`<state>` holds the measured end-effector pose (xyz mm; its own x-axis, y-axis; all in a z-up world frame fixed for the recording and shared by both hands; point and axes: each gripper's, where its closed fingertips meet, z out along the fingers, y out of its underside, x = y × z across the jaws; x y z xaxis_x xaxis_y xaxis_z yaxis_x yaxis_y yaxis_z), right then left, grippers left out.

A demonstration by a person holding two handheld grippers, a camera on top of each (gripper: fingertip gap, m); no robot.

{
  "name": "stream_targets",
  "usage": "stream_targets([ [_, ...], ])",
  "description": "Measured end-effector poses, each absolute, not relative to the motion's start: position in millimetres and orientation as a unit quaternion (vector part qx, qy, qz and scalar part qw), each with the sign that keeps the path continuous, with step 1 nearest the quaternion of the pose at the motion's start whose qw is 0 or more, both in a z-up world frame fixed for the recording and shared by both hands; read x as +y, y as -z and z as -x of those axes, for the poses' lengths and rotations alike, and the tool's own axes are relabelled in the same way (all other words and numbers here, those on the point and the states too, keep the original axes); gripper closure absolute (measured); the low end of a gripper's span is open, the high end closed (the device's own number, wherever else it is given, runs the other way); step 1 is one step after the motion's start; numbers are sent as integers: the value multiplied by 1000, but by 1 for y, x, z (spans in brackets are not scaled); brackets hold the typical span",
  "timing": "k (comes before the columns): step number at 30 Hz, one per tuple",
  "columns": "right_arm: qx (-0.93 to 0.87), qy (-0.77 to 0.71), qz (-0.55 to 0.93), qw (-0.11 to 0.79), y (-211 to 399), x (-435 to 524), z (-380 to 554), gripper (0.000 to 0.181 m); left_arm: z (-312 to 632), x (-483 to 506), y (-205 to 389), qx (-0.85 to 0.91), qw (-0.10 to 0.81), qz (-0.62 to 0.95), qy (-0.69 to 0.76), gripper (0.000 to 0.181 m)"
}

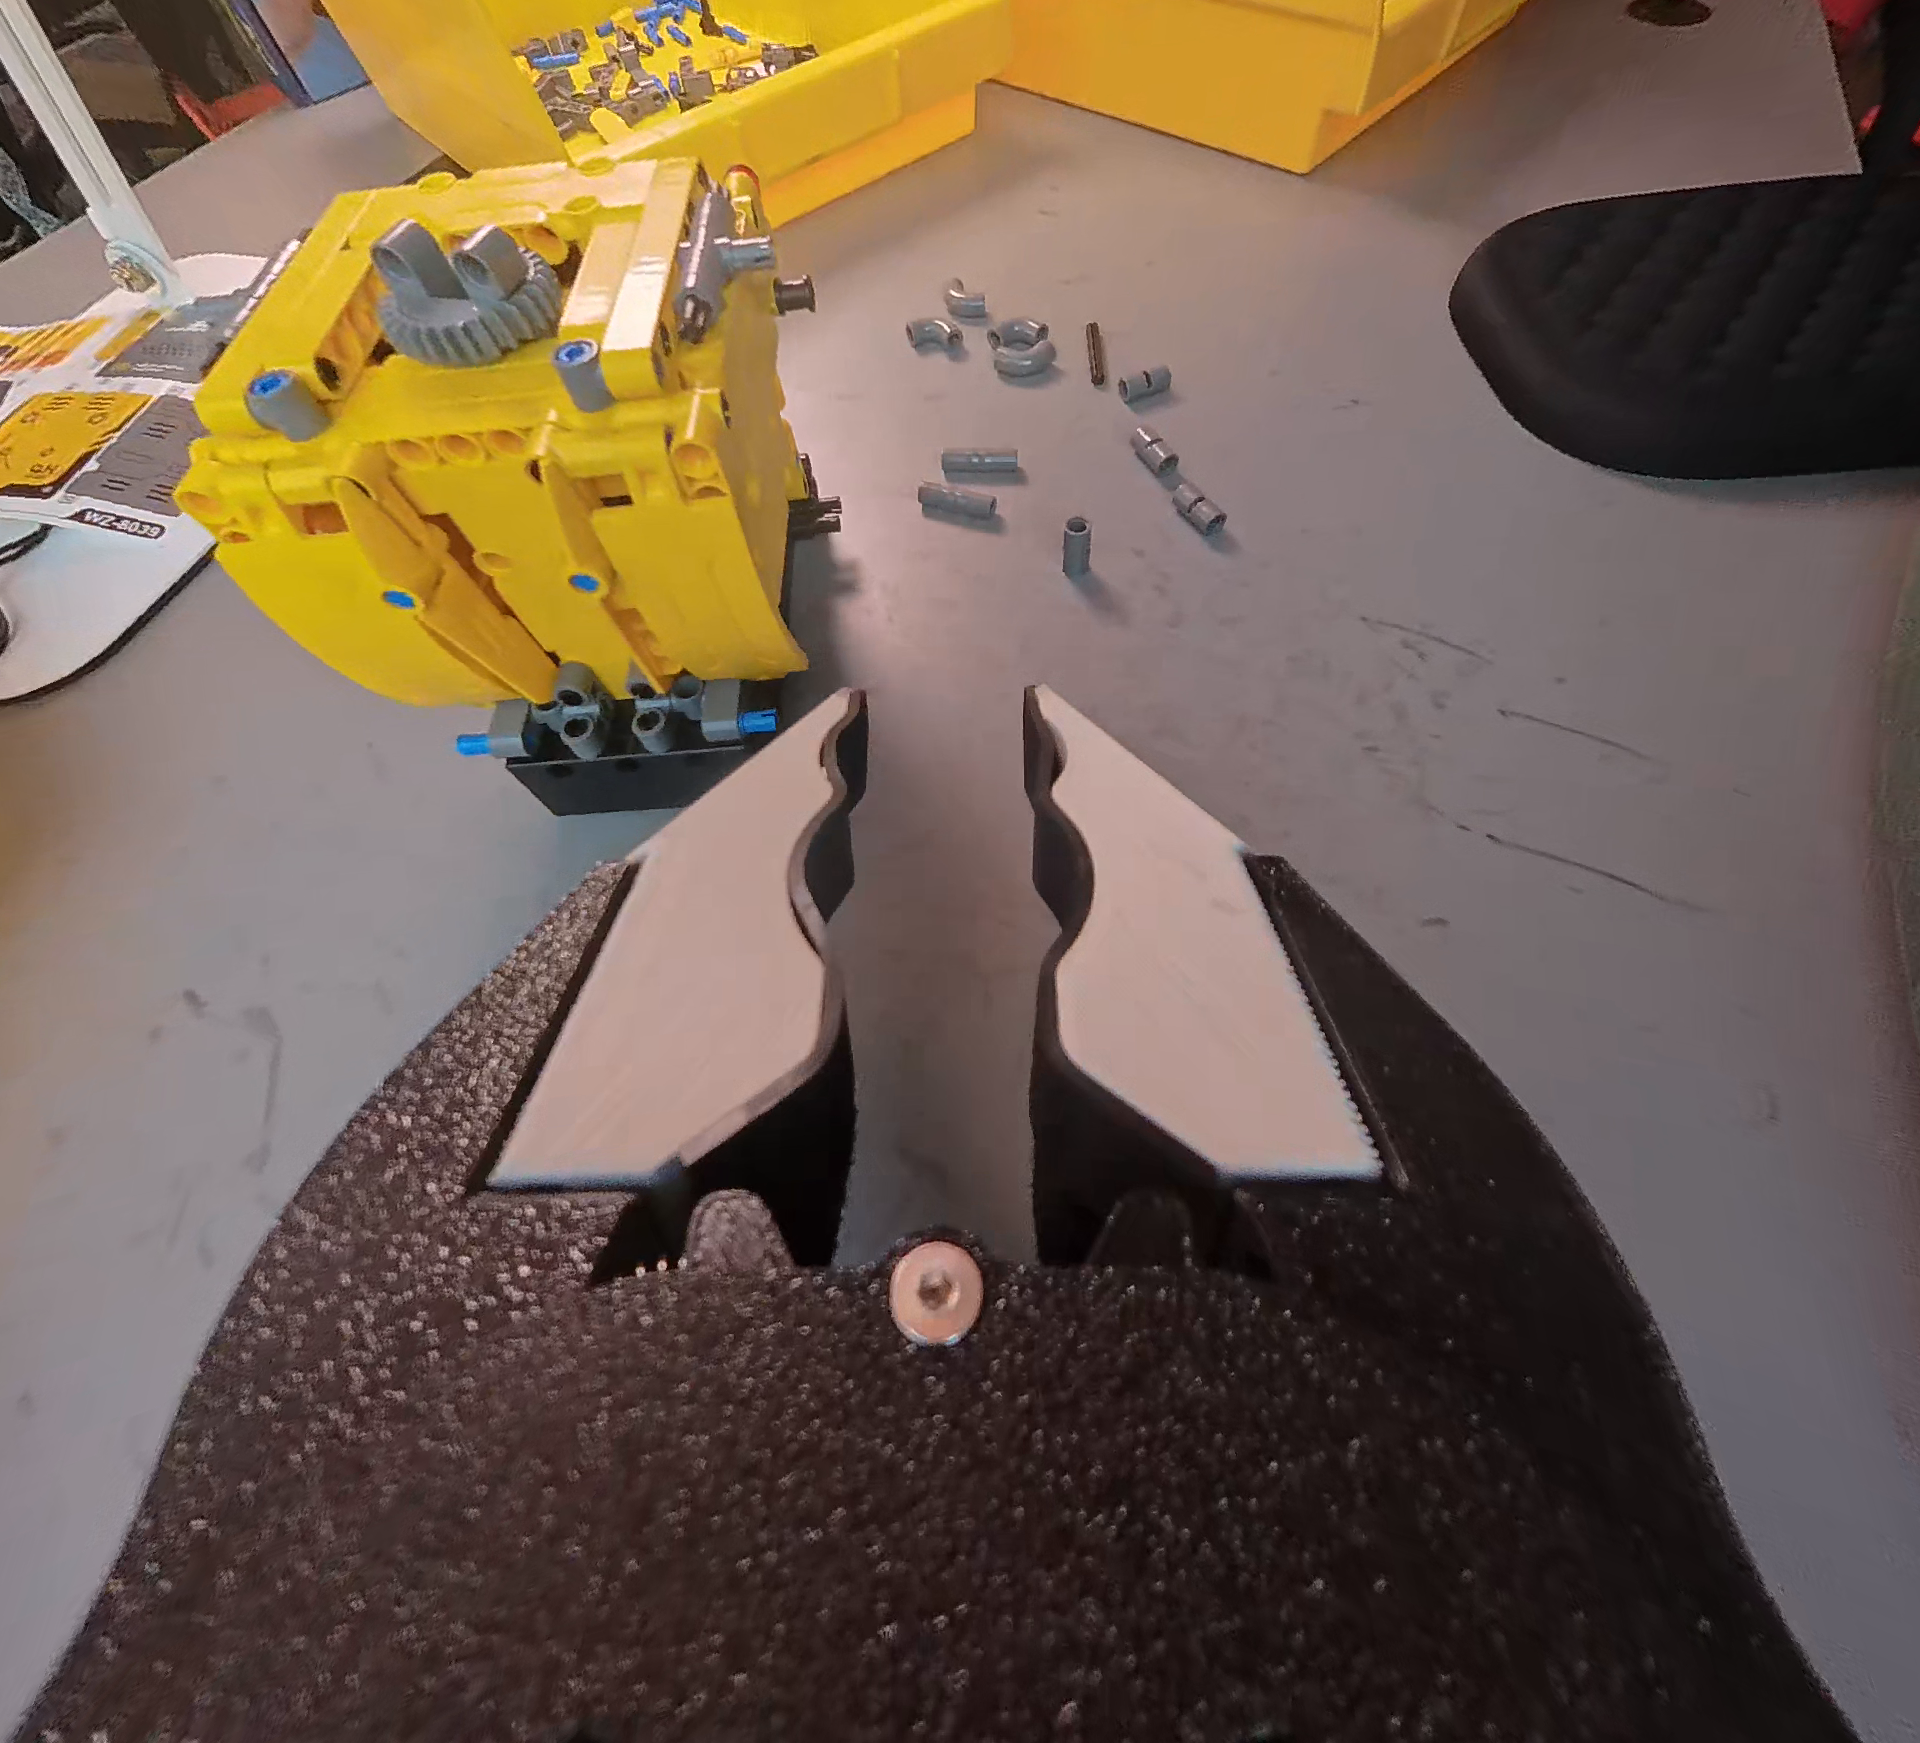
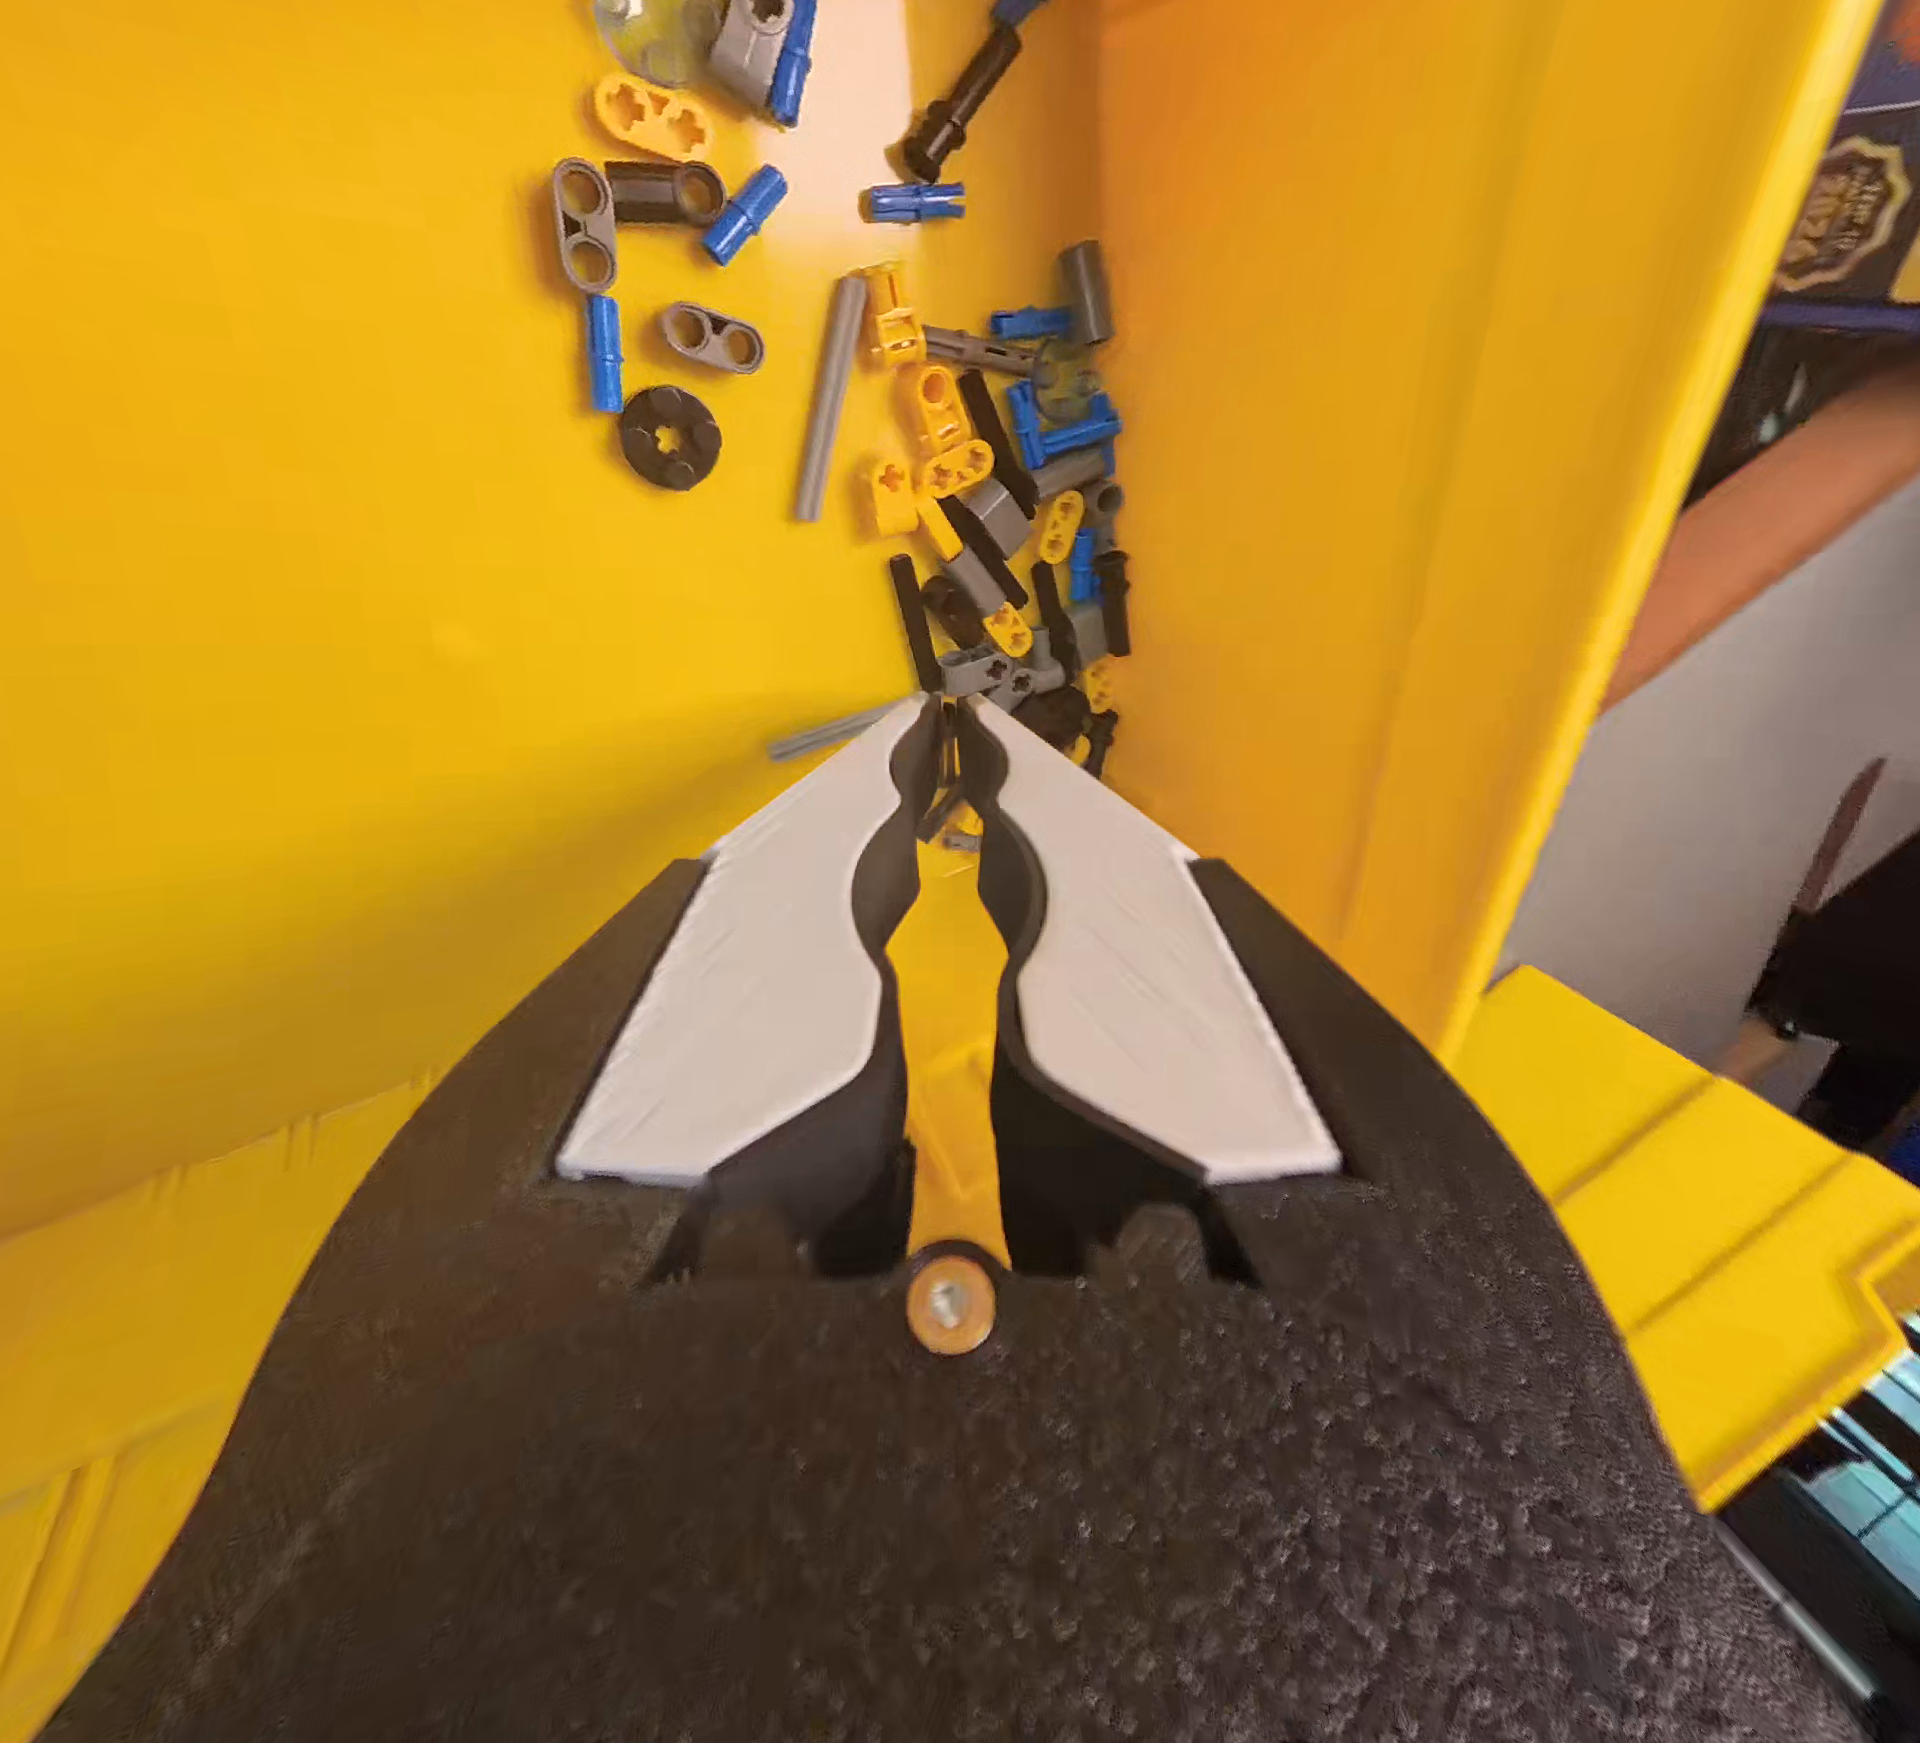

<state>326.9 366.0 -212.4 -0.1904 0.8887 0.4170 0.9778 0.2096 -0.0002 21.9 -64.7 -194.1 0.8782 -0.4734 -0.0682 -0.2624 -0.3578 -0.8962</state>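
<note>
claws are seen in both wrist views. the right claw (image 2: 943,706) is lowered inside a yellow bin (image 2: 312,446), its tips nearly closed on a thin black piece (image 2: 940,774) that is seen in the narrow gap between them; what kind of piece it is cannot be told. just ahead of the tips a heap of small building parts (image 2: 1018,530) in blue, grey, black and yellow is piled against the bin's right wall (image 2: 1299,343), and more parts are scattered farther up the bin floor, among them a black round piece (image 2: 668,436) and a long grey axle (image 2: 831,400).

the left claw (image 1: 943,706) is spread apart and grasps nothing; it is held above a grey surface (image 1: 1351,758). just to the left of its left finger a yellow brick model (image 1: 488,467) is set on a black base (image 1: 613,774), with a grey gear (image 1: 468,311) on top and blue pins showing at its sides. ahead of the claw, well apart from it, small grey connectors (image 1: 1070,436) are strewn on the surface, with a short black axle (image 1: 1094,353) among them. behind the model the same yellow bin (image 1: 852,93) with small parts is seen, and a second yellow bin (image 1: 1299,10) beside it. a printed instruction sheet (image 1: 83,405) lies to the model's left, and a black padded rest (image 1: 1714,332) lies at the right.
</note>
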Motion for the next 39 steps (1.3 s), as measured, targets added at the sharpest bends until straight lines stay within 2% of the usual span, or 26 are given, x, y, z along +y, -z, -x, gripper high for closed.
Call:
stream_targets([
  [8,-779,118,609,89,235,371,-330,179,-18,-64,190,213,529,814,110,152],
  [19,-796,94,596,31,238,370,-328,178,-15,-63,189,203,529,815,118,152],
  [26,-803,55,593,33,235,351,-312,178,-17,-64,189,208,532,813,114,153],
  [29,-807,42,579,107,209,334,-300,178,-19,-66,187,210,536,809,115,153],
  [33,-789,-20,537,297,130,271,-253,178,-27,-66,177,202,554,795,143,153],
  [36,-774,-64,483,405,80,191,-217,178,-36,-65,165,197,574,777,165,153],
  [39,-781,-124,436,429,73,99,-182,179,-43,-66,162,206,576,773,167,153],
])
